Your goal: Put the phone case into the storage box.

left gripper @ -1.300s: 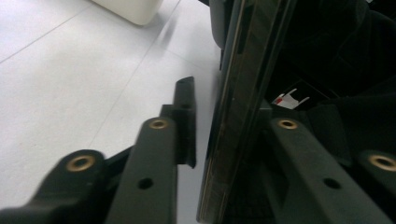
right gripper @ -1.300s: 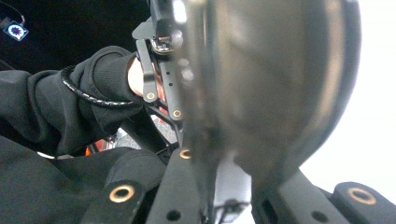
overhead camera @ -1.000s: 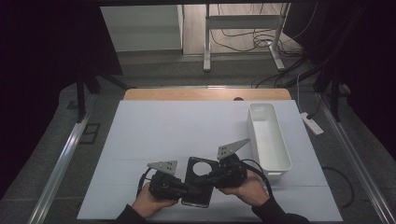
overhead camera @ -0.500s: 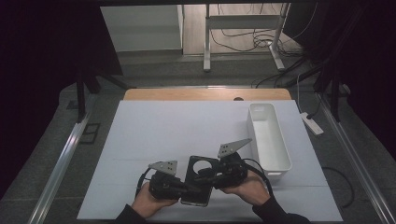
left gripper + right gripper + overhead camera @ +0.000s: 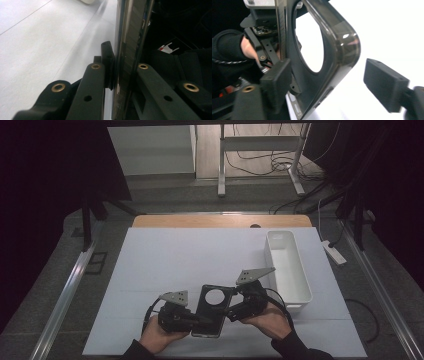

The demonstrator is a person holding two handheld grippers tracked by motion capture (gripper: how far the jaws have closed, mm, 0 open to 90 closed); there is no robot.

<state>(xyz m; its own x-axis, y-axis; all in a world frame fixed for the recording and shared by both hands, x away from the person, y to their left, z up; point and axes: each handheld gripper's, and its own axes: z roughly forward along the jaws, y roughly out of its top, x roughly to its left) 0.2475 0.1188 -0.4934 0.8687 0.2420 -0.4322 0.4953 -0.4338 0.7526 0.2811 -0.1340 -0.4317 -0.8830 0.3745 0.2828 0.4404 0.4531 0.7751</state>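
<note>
1. Little has moved since the earlier frames: both hands stay at the near edge of the tabletop (image 5: 165,260), with the black phone case (image 5: 212,304) between them.
2. Left hand-held gripper (image 5: 192,321) is clamped on the case's lower left edge; in the left gripper view its jaws sit tight on either side of the case (image 5: 127,50).
3. Right hand-held gripper (image 5: 231,312) stands open around the case's right edge: one pad lies against the case (image 5: 329,50), the other well clear.
4. Phone case is held just above the tabletop, left of the white bin (image 5: 300,290).
5. Its round camera hole faces up, toward the far end.
</note>
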